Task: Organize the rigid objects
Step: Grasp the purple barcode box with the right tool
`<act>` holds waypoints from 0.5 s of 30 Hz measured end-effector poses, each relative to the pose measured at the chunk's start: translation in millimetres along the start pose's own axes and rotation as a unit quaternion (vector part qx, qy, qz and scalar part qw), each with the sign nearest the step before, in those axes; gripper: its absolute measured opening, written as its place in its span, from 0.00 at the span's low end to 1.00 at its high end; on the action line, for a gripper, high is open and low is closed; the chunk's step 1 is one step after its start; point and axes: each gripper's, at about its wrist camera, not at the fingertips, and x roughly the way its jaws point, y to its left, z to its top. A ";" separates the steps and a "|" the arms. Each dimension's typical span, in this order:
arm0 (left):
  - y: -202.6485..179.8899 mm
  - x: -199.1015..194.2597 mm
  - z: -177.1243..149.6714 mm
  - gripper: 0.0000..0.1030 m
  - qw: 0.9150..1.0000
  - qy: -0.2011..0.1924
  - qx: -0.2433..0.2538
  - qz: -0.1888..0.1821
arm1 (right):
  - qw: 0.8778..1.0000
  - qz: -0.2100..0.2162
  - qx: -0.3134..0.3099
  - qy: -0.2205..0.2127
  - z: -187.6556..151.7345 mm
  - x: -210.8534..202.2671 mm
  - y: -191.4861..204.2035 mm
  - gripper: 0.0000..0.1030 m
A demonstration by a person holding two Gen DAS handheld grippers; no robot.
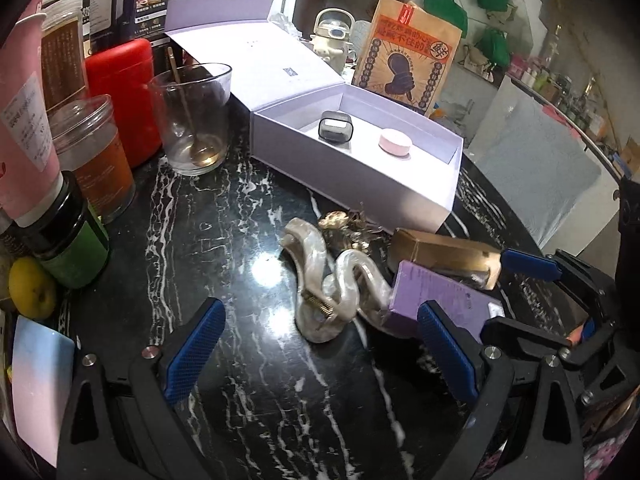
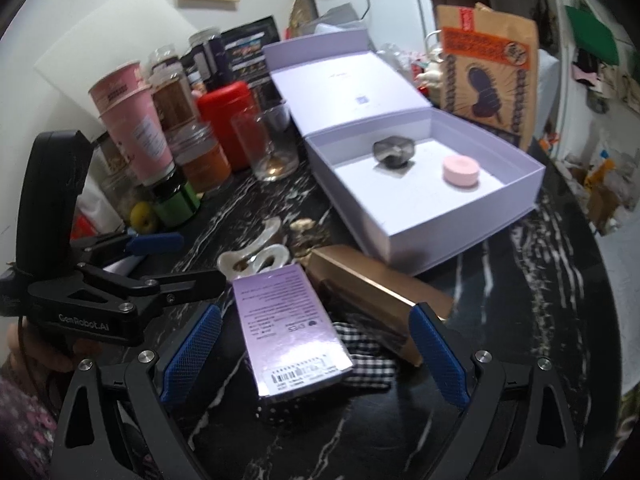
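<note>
My right tongs (image 2: 316,356) stood spread around the purple box (image 2: 288,328), pads not touching it. Left tongs (image 1: 320,344) also spread, empty, near the hair claw (image 1: 340,292). Risk: closing off-centre could shove the box into the gold box (image 2: 372,300).

- Gold box (image 2: 360,292): near end hidden behind the right gripper's finger (image 2: 438,356); blurred.
- Checked cloth (image 2: 368,360): mostly covered by the purple box (image 2: 288,332).
- Gold trinkets (image 1: 344,228): partly behind the pearly hair clip (image 1: 340,292); too small to tell.
- Paper bag (image 2: 490,68): print blurred.
- Pale card (image 1: 40,384): cut off at left edge.
</note>
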 end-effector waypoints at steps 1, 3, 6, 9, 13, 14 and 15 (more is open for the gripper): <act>2.2 0.2 -0.7 0.96 1.000 0.000 0.001 0.001 | 1.000 0.000 -0.003 0.005 0.2 3.0 0.6 0.83; 5.6 -0.6 -1.6 0.96 1.000 -0.003 0.003 0.004 | 1.000 -0.007 -0.010 0.012 0.7 9.7 2.7 0.76; 9.5 -1.7 -0.4 0.96 1.000 -0.003 0.002 0.003 | 1.000 0.008 -0.009 0.024 1.2 15.5 1.7 0.76; 13.6 -0.1 0.8 0.96 1.000 -0.002 -0.004 -0.002 | 0.999 0.028 -0.010 0.034 1.9 19.3 3.9 0.74; 12.9 3.5 1.7 0.96 1.000 -0.001 -0.002 -0.001 | 0.998 0.029 -0.032 0.046 -0.6 25.3 11.1 0.56; 12.0 4.1 2.1 0.96 1.000 -0.001 -0.001 0.000 | 0.998 0.029 -0.042 0.043 -1.8 24.4 13.7 0.53; 11.0 4.8 2.5 0.96 1.000 0.000 -0.001 0.000 | 0.998 0.030 -0.048 0.039 -2.3 22.7 15.6 0.51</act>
